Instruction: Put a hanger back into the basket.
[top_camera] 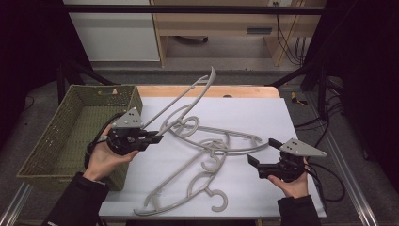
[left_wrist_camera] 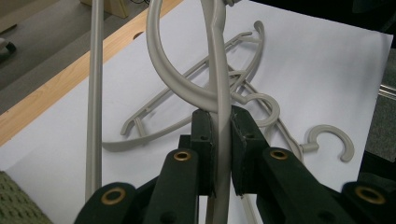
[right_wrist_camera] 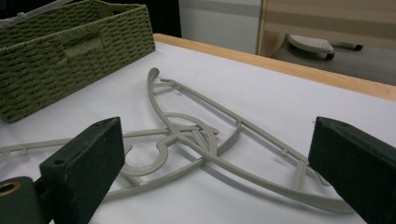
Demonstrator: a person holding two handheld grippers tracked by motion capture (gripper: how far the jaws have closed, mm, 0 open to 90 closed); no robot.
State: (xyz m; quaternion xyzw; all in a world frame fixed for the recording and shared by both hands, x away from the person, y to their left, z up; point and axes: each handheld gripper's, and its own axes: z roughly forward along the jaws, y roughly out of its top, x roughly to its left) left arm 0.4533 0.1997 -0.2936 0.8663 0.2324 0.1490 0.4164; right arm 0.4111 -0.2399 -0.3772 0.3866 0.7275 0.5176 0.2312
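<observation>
Lifted hanger (top_camera: 188,96): a grey plastic clothes hanger, raised at a tilt above the white surface (top_camera: 263,113), its far arm pointing up and away over the wooden back edge. In the left gripper view the left gripper (left_wrist_camera: 223,154) is closed on this hanger, the two black jaws pressing a thin bar of its frame from either side; the hook (left_wrist_camera: 177,70) curves upward just beyond the pads. In the high view the left gripper (top_camera: 153,138) sits just beside the green woven basket (top_camera: 56,141), which stands at the left end of the surface and holds no hanger as far as its interior is visible.

Remaining hangers: two more lie flat near the middle of the surface, one (top_camera: 226,141) crossing under the raised one, another (top_camera: 188,193) nearer the person with its hook toward the front edge. Their frames overlap, so the exact count is uncertain.

Right gripper (top_camera: 256,165): held low over the right part of the surface, jaws wide apart and gripping nothing; its own view looks across the overlapping hangers (right_wrist_camera: 205,144) toward the basket (right_wrist_camera: 70,56).

Progress, as a judgement: the work appears to be moving hangers into the basket. The first is lifted but not yet deposited; the others are untouched, so most of the job remains.
</observation>
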